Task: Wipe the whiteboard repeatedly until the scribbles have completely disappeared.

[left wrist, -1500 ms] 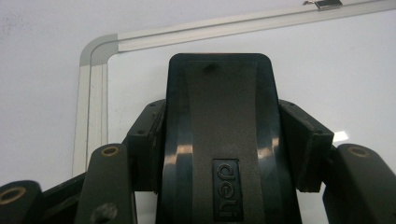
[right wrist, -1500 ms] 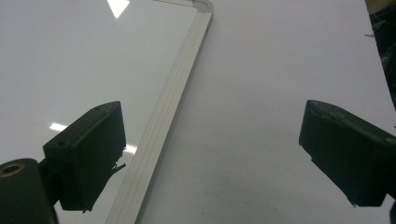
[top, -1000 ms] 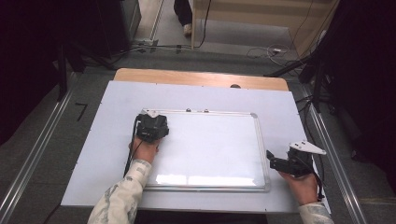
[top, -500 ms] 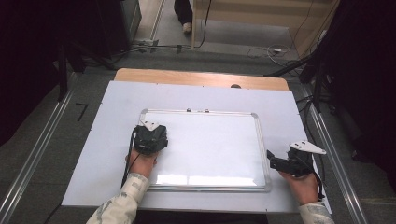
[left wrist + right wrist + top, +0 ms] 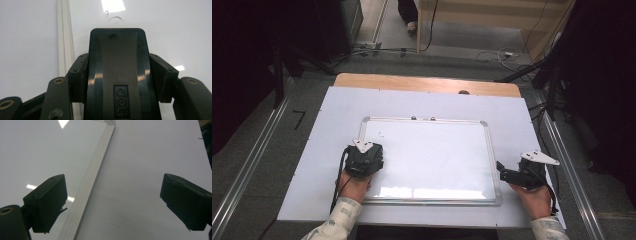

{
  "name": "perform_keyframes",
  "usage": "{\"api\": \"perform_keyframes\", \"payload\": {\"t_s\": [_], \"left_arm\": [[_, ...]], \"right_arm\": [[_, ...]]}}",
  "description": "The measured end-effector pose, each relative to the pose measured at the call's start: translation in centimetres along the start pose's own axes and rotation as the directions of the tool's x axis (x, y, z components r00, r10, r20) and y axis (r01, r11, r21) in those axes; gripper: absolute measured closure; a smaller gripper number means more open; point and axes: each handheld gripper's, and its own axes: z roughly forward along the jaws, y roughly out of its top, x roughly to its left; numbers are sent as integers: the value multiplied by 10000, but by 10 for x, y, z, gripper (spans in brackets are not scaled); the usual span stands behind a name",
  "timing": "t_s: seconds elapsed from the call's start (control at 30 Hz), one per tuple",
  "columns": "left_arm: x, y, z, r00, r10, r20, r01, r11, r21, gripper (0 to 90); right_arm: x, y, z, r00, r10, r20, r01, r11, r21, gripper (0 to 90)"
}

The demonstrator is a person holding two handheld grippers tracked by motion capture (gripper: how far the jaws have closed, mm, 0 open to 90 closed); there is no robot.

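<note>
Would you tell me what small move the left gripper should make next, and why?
Probably push the eraser forward over the pen marks just ahead of it. The left gripper is shut on the eraser, which sits on the whiteboard near its left frame, and those faint strokes are unwiped. The right gripper waits open at the right frame.

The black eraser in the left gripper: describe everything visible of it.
The eraser is a black, glossy plastic block with rounded corners and a matte, grainy centre strip bearing an embossed "deli" logo. The left gripper clamps it from both sides, pressed down over the whiteboard near its left frame. Faint pen marks lie just ahead of it. Its underside is hidden.
</note>
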Motion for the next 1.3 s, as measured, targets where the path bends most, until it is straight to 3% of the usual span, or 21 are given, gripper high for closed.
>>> {"api": "perform_keyframes", "payload": {"t_s": [0.37, 1.1, 1.3], "left_arm": [[6, 11, 12, 9999, -82, -99, 82, 10000, -32, 407], [9, 61, 62, 9993, -269, -269, 270, 9996, 18, 407], [6, 60, 59, 9996, -209, -188, 211, 9997, 104, 408]], "right_arm": [[1, 1, 2, 10000, -69, -21, 69, 10000, 9, 58], [2, 0, 3, 9999, -135, -48, 136, 9999, 66, 58], [2, 1, 3, 10000, -71, -18, 71, 9999, 81, 58]]}}
